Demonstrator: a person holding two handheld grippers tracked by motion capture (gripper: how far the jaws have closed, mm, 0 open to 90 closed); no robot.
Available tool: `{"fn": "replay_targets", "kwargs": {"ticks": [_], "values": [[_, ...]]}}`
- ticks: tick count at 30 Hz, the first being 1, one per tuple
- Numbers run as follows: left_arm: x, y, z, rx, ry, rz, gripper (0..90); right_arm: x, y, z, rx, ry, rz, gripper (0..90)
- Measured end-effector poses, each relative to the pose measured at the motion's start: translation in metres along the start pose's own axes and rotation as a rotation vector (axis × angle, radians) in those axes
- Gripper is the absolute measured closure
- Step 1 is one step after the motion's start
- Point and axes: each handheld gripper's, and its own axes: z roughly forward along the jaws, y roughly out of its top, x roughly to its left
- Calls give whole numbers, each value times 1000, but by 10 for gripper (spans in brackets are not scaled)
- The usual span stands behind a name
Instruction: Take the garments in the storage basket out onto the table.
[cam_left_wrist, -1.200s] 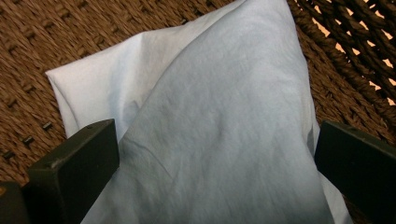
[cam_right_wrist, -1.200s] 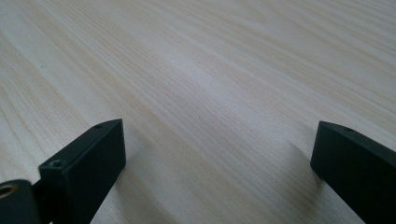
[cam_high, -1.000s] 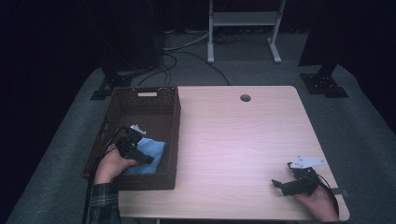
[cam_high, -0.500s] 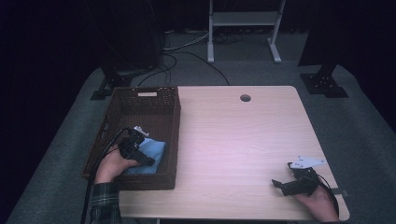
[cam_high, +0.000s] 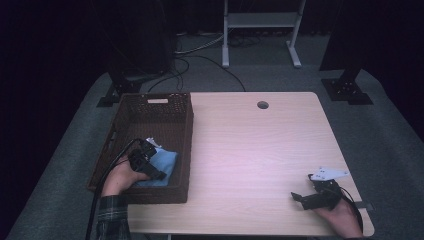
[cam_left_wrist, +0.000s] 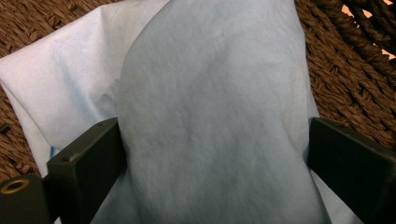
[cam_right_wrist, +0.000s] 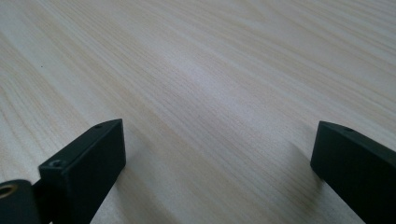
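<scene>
While the left gripper (cam_left_wrist: 212, 154) straddles a bulge of the light blue cloth (cam_left_wrist: 205, 93), its jaws have just been closing a little and now sit wide, one at each flank of the fold — whether the pads actually press the fabric I cannot tell, looks like contact at most. Cloth lies folded in the near end of the brown wicker basket (cam_high: 125, 125), on its woven floor, close to the right wall; left hand (cam_high: 119, 180) reaches in over the near rim. Right gripper (cam_right_wrist: 215, 154) has its jaws wide apart with nothing between them, parked low over the bare wooden table (cam_high: 250, 150) near its front right corner, well apart from the basket. Likely step: grab the cloth to lift it out. Risks, as I judge them: jaws bite only the top layer, so the cloth unfolds and drags on lift; a shallow pinch on a soft bulge slips out; a low jaw tip snags the weave — basket then shifts or tips with the pull. Right gripper is too far off to steady the basket if that happens.
</scene>
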Motion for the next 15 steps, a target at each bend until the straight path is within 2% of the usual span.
{"fn": "replay_targets", "kwargs": {"ticks": [15], "values": [[-2, 1, -5, 6, -31, -4, 307, 0, 0, 0, 0, 0, 0, 22]]}}
